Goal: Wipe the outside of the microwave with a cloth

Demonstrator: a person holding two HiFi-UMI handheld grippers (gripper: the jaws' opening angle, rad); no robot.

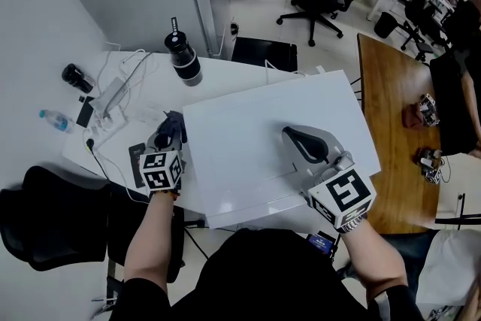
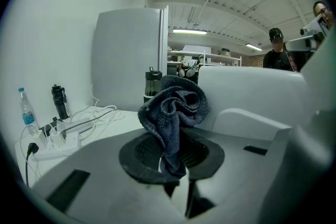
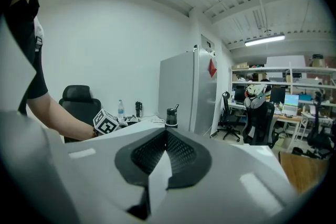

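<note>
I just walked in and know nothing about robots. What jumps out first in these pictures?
A big white microwave fills the middle of the head view, seen from above. At its left side the left gripper pinches a crumpled dark cloth, while the right gripper, jaws shut and empty, sits over the microwave's top.

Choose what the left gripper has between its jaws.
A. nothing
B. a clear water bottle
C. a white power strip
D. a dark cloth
D: the left gripper view shows the left gripper with its jaws closed on a bunched dark cloth, which stands up above them.
</note>
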